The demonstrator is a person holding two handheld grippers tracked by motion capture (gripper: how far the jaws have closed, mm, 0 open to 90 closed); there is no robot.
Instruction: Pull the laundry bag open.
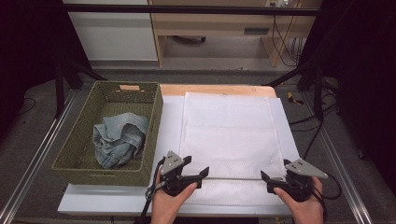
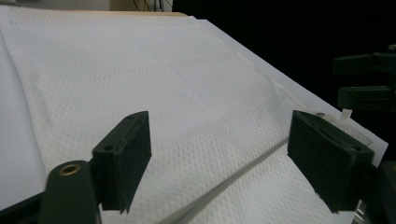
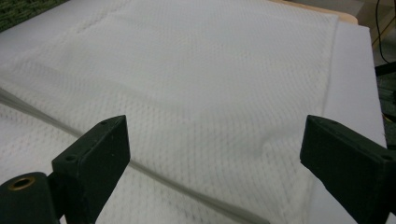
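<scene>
Both of your tongs, the left gripper [image 1: 201,174] and the right gripper [image 1: 267,179], were wide open and held nothing, just over the near edge of the white cloth [image 1: 229,135].

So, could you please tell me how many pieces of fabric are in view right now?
2. A white mesh cloth lies spread flat on the table, and a crumpled blue denim garment sits inside the green woven basket to its left. More could be hidden under the denim.

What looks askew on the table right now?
Nothing much. The white mesh cloth lies flat and square, its near edge folded back evenly. The jeans sit crumpled in the basket. Both grippers are open above the fold.
</scene>
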